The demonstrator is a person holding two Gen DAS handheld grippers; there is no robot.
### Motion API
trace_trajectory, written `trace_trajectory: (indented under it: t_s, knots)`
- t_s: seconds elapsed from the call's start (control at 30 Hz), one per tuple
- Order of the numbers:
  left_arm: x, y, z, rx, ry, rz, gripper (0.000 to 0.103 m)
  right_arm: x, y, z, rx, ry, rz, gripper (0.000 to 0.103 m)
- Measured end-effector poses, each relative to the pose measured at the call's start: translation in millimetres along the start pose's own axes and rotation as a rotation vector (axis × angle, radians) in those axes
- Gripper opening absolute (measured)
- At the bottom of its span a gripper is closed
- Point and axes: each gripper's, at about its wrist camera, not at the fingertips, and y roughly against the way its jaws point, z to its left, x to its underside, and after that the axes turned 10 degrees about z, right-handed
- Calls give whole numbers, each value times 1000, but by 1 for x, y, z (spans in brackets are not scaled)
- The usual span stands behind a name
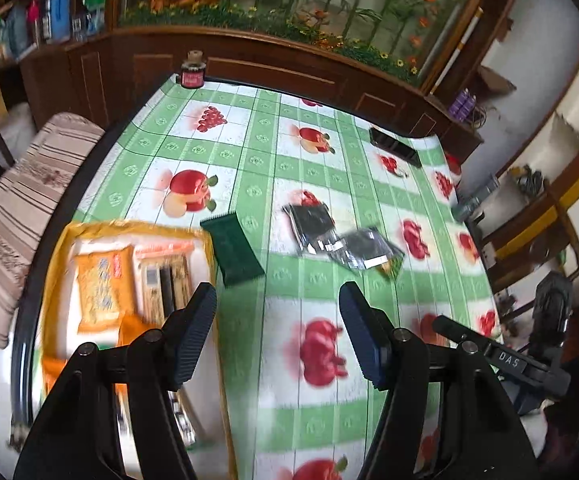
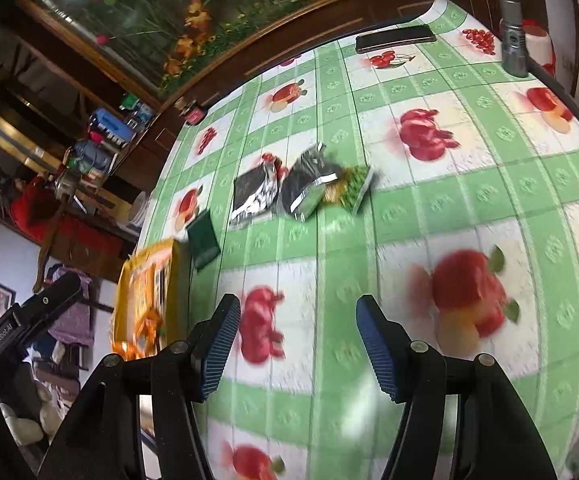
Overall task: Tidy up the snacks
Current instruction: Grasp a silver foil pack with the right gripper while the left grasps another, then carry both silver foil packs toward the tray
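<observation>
Left wrist view: the left gripper (image 1: 277, 332) hangs above the table (image 1: 249, 152) with jaws spread wide and nothing between them. The yellow tray (image 1: 59, 248) sits below and to the left of the left finger, already holding an orange packet (image 1: 101, 288) and a striped packet (image 1: 165, 276). The dark green packet (image 1: 233, 250) lies just ahead of the left fingertip, touching or nearly touching the tray's rim; which, the blur does not allow me to say. Two black foil packets (image 1: 309, 224) and a small green packet (image 1: 391, 266) lie ahead and slightly right, overlapping one another. Risk noted: a pinch on that cluster could lift two packets at once or drag a neighbour, since the foils overlap and look slippery. Right wrist view: the right gripper (image 2: 297, 340) is likewise wide open and empty above the cloth. The foil cluster (image 2: 289, 188) lies well ahead, roughly centred on the fingers; the dark green packet lies ahead to the left, beside the tray. A phone (image 2: 395, 38) and a grey canister (image 2: 511, 44) stand far ahead right, clear of the work. Second risk: both grippers face the same cluster and could collide there.
</observation>
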Motion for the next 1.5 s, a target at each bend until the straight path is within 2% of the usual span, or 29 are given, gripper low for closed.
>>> trace_trajectory:
  t_s: [0.1, 0.2, 0.27, 0.4, 0.57, 0.73, 0.9, 1.0, 1.07, 1.13, 1.17, 1.23, 1.33, 1.43, 1.5]
  knots:
    - [-28, -29, 7, 48, -11, 52, 63, -20, -18, 6, -6, -31, 6, 63]
    - [-54, -72, 6, 142, -16, 138, 63, -36, -40, 6, -27, -82, 11, 63]
    - [-67, -93, 6, 179, -2, 172, 63, -48, -53, 1, -51, -139, 18, 63]
    - [-87, -119, 6, 255, 44, 199, 63, -74, -74, -13, -87, -281, 10, 63]
    - [-99, -143, 7, 271, 63, 231, 63, -103, -97, -18, -28, -379, -9, 69]
    - [-103, -164, 8, 270, 71, 264, 63, -126, -112, 4, 104, -329, -31, 77]
    - [-105, -180, 5, 241, 66, 279, 63, -136, -131, 32, 299, -189, -11, 81]
    - [-105, -185, -1, 203, 27, 275, 63, -129, -137, 41, 378, -74, 7, 77]
    - [-103, -188, -8, 166, -17, 269, 63, -122, -134, 36, 347, -71, 14, 69]
    - [-101, -190, -15, 137, -54, 264, 63, -113, -129, 25, 260, -102, 33, 61]
    - [-100, -191, -19, 122, -78, 260, 63, -106, -125, 20, 215, -114, 37, 54]
    - [-99, -193, -28, 93, -120, 253, 63, -96, -122, 13, 182, -116, 55, 49]
    - [-96, -199, -38, 40, -180, 259, 63, -74, -113, 1, 159, -127, 68, 46]
    - [-93, -214, -44, -18, -218, 293, 63, -56, -98, -13, 166, -140, 77, 49]
    - [-89, -214, -53, -66, -282, 280, 63, -47, -90, -21, 163, -158, 83, 49]
